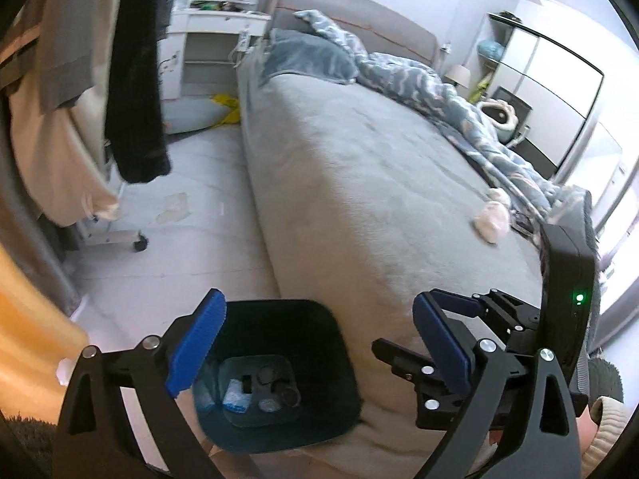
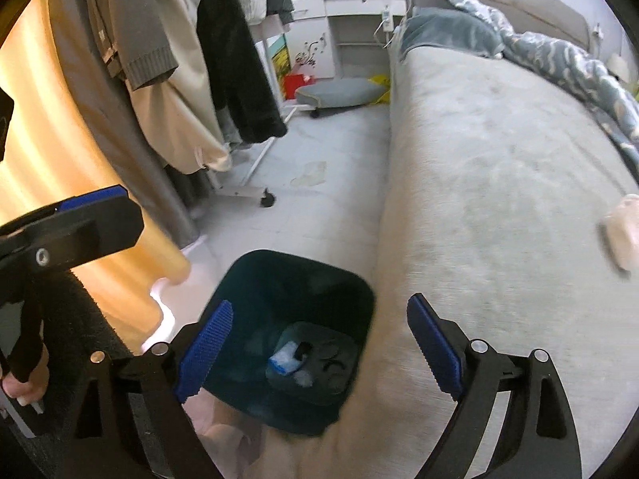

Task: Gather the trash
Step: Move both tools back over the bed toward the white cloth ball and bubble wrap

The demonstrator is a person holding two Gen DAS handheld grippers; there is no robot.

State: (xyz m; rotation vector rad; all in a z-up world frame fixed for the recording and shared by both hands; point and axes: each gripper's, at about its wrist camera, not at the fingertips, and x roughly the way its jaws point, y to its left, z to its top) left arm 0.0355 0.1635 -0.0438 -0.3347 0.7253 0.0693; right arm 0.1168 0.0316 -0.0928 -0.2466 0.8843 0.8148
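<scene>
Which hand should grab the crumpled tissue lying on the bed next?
Probably the right. The right gripper is open and empty, and the crumpled tissue lies on the bed to its right. The left gripper, also open, sits farther left.

left hand-held gripper (image 1: 315,349): jaws wide, empty | dark bin (image 1: 339,359) below, beside bed (image 1: 379,183), trash (image 1: 237,397) inside

Setting: home bedroom. Evidence: wide bed with grey plush cover (image 1: 359,183), rumpled blue patterned duvet (image 1: 419,80), grey padded headboard (image 1: 359,20); wheeled rack of hanging coats and jackets (image 2: 167,80); white vanity desk with mirror (image 2: 351,4); pale tiled floor (image 2: 311,207).
</scene>
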